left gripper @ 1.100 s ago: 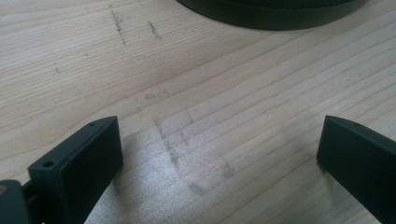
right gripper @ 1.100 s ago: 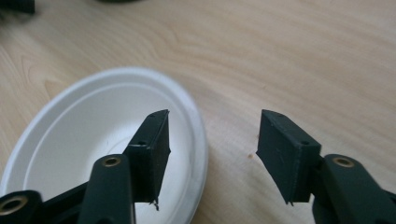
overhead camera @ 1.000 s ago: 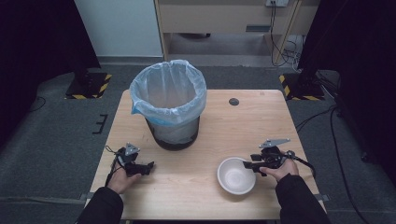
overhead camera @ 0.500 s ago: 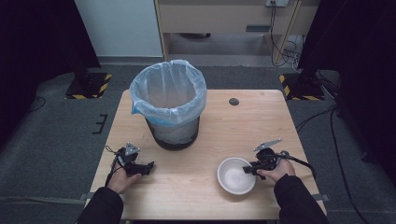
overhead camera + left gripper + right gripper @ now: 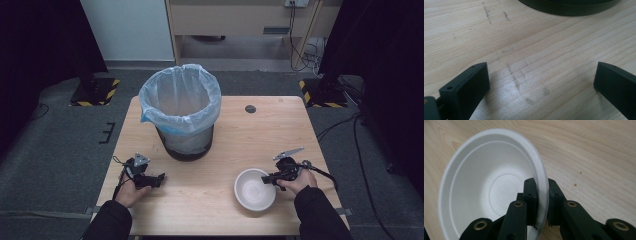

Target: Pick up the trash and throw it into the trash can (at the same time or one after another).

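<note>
High view showed the round white paper bowl (image 5: 255, 189) near the front right of the pale wooden table (image 5: 280, 135), with the right gripper (image 5: 270, 178) at its right rim. Right gripper view showed that gripper's black jaws, which had just been closing, pinched on the bowl's rim (image 5: 541, 195), one jaw inside the bowl and one outside. The left gripper (image 5: 159, 178) rested low over the table's front left, well apart from the bowl; left gripper view showed its jaws spread wide over bare wood with nothing between them. A dark bin lined with a pale blue plastic bag (image 5: 181, 107) stood behind, left of centre.
</note>
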The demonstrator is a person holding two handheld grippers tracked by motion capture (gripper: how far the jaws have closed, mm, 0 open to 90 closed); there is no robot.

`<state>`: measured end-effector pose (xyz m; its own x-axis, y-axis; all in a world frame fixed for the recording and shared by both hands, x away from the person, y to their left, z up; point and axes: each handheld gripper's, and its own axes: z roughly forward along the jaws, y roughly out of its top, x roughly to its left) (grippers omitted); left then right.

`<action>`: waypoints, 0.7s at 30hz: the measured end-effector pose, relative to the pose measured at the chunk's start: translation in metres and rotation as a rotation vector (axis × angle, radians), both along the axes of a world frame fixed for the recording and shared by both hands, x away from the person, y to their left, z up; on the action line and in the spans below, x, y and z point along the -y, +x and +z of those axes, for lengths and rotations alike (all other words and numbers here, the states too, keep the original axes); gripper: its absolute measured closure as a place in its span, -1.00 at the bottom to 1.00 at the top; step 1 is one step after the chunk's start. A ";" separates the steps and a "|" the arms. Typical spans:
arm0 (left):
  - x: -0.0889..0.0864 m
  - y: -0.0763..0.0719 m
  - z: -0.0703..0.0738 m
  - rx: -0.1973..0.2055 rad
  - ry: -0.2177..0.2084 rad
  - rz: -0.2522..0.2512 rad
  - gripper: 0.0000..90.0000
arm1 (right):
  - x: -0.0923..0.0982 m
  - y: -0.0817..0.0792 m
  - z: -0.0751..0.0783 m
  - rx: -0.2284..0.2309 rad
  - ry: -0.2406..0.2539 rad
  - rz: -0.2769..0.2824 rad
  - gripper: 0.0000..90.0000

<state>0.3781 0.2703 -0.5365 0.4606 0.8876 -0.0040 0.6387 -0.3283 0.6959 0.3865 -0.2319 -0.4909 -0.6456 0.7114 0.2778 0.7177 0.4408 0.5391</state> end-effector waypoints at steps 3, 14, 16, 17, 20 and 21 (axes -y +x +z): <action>0.000 0.000 0.000 0.000 0.000 0.000 -1.00 | 0.004 0.001 0.005 0.027 0.024 -0.019 0.83; 0.000 0.000 0.000 0.000 0.000 0.000 -1.00 | 0.023 0.007 0.031 0.160 0.123 -0.160 0.86; 0.000 0.000 0.000 0.000 0.000 0.000 -1.00 | 0.028 0.008 0.034 0.180 0.141 -0.193 0.86; 0.000 0.000 0.000 0.000 0.000 0.000 -1.00 | 0.030 0.008 0.036 0.187 0.148 -0.202 0.86; 0.000 0.000 0.000 0.000 0.000 0.000 -1.00 | 0.037 0.009 0.041 0.214 0.169 -0.244 0.86; 0.000 0.000 0.000 0.000 0.000 0.000 -1.00 | 0.039 0.009 0.042 0.228 0.175 -0.261 0.86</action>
<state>0.3781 0.2703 -0.5365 0.4607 0.8875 -0.0040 0.6387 -0.3285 0.6958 0.3956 -0.2710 -0.4490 -0.5079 0.8146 0.2800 0.6467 0.1459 0.7486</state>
